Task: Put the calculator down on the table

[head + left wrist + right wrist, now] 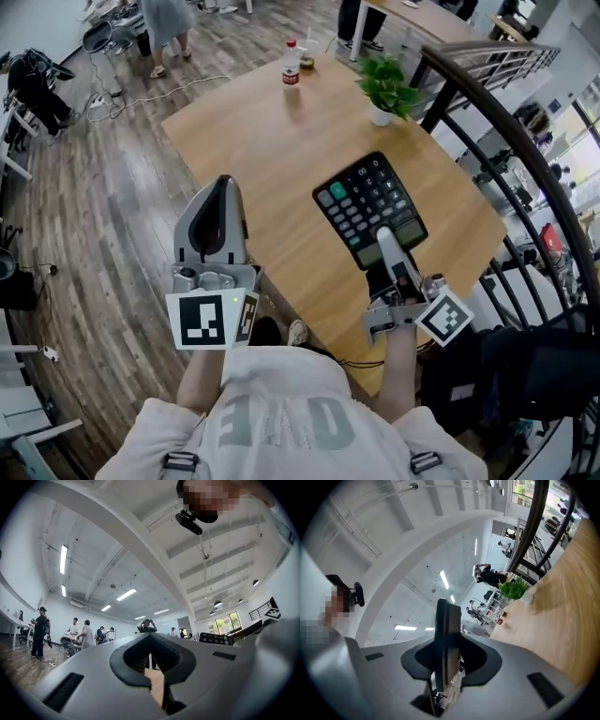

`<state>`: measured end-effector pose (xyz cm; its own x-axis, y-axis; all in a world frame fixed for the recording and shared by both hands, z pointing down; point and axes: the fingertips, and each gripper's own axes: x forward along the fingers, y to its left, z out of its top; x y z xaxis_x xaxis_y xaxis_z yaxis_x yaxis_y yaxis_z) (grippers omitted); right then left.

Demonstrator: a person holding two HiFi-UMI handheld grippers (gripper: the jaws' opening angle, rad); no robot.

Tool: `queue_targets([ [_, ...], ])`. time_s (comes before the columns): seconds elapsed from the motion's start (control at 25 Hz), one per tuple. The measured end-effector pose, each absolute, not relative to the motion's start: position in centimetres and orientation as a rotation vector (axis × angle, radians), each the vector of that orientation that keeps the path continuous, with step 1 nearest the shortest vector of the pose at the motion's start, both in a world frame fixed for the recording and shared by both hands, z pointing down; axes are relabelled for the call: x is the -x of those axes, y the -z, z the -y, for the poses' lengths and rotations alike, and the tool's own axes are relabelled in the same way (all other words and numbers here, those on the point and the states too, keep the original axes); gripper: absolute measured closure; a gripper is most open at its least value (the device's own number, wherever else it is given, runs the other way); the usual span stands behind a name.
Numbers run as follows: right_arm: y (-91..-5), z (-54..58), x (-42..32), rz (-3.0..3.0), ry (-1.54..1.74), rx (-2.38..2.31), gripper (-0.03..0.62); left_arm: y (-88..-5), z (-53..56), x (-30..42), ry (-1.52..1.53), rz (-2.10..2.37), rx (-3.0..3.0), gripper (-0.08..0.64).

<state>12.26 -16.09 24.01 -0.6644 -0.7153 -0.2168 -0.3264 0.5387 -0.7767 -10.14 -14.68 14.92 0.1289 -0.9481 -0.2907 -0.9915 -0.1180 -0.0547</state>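
Right hand-held gripper (pixel 389 246): jaws clamped on the near short edge of the calculator (pixel 364 202). Its own view shows the slab edge-on between the pads, so the grip is across the thickness.

Calculator: keys up toward the head camera, display end at the jaws, keypad end pointing away. Its long axis carries on the line of the gripper, up and leftward in the head view. It hangs over the right part of the desk (pixel 272 150), near the edge by the dark railing (pixel 506 103). It looks lifted clear of the wood, though the head view alone does not settle contact.

Left hand-held gripper (pixel 223 187): jaws brought together on nothing, with only a thin slit of desk showing between them in its own view. It sits at the desk's near-left edge, well apart from the calculator.

Desk beyond: potted plant (pixel 386 89) at the far right, bottle (pixel 292 64) at the far edge. Bare wood lies under and left of the calculator.

Judgement: the right hand alone does the placing. The desk lies straight below the held slab, so the move turns on lowering it flat, far end and near end together, before letting go.
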Motion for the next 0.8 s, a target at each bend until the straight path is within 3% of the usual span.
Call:
queue_targets([
  [0.8, -26.0, 24.0, -10.8, -2.466, 1.03, 1.069, 0.477, -18.3, 24.4, 11.8, -0.242, -1.805, 2.374, 0.551],
])
